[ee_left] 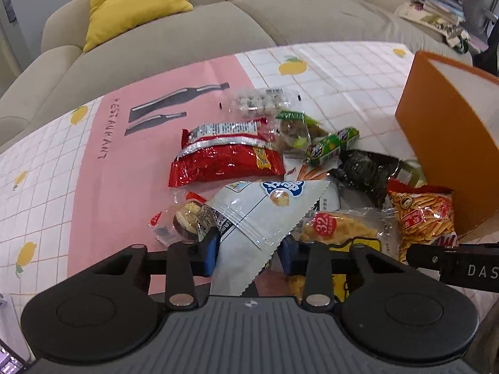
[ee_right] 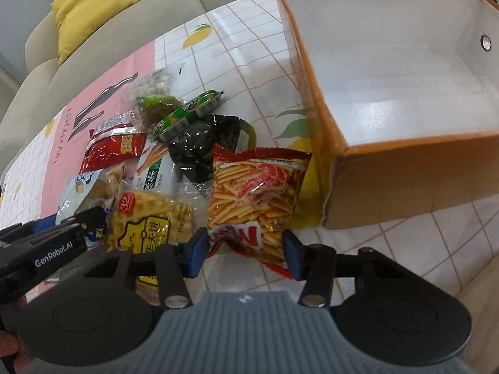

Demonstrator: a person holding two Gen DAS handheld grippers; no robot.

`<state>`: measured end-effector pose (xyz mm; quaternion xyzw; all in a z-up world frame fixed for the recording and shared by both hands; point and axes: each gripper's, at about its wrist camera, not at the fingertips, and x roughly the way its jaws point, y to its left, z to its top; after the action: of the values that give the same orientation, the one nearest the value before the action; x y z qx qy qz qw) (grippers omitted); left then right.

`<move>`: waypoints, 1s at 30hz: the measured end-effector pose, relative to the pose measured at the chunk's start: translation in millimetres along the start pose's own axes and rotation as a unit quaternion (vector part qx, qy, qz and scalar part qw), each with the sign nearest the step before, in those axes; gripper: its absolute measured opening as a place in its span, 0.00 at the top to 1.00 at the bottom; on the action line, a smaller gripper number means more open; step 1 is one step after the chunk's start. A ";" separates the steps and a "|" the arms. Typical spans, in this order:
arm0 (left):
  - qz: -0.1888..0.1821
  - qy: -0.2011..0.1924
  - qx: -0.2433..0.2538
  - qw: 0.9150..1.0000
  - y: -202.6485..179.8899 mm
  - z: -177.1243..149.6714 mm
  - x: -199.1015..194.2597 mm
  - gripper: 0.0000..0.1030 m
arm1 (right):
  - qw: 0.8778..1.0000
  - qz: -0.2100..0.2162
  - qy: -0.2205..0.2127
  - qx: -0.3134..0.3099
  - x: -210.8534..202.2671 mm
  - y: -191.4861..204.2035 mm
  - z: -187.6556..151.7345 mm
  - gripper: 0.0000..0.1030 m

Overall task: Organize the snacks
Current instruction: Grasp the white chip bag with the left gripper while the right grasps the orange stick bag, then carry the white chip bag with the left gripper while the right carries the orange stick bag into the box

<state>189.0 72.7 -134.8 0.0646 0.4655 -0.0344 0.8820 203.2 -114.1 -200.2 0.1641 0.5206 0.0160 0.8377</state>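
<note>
A heap of snack packs lies on the tablecloth (ee_left: 93, 162). My left gripper (ee_left: 249, 254) is shut on the lower corner of a pale blue-and-white snack bag (ee_left: 262, 212), its blue pads pressing both sides. My right gripper (ee_right: 246, 254) is shut on the crumpled bottom of a red-and-yellow stick-snack bag (ee_right: 255, 187), which lies just left of the orange box (ee_right: 389, 93). That box lies open with a white, empty inside. A yellow waffle pack (ee_right: 149, 221) sits between the two grippers.
Further back lie a red bag (ee_left: 224, 162), green sausage sticks (ee_left: 330, 146), a black pack (ee_left: 365, 171) and a clear pack of small sweets (ee_left: 259, 103). A wrapped chocolate cake (ee_left: 184, 221) sits left of the pale bag. A beige sofa (ee_left: 187, 46) with a yellow cushion (ee_left: 137, 3) stands behind the table.
</note>
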 end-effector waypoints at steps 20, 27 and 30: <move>-0.058 -0.068 -0.020 0.996 -27.5 15.8 -128.1 0.61 | 0.989 0.121 -0.063 -0.047 -122.0 -16.3 -12.6 0.68; -0.100 -0.103 0.046 0.989 -78.9 45.2 -154.8 0.61 | 0.989 0.105 -0.090 -0.056 -173.5 -68.7 11.7 0.68; -0.125 -0.111 0.087 0.982 -108.6 62.1 -154.8 0.61 | 0.991 0.092 -0.086 -0.047 -184.9 -97.6 31.5 0.68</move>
<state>139.2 -43.7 18.8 0.0782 0.3643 -0.1912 0.9081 132.2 -251.1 -55.6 0.1721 0.4284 0.1030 0.8811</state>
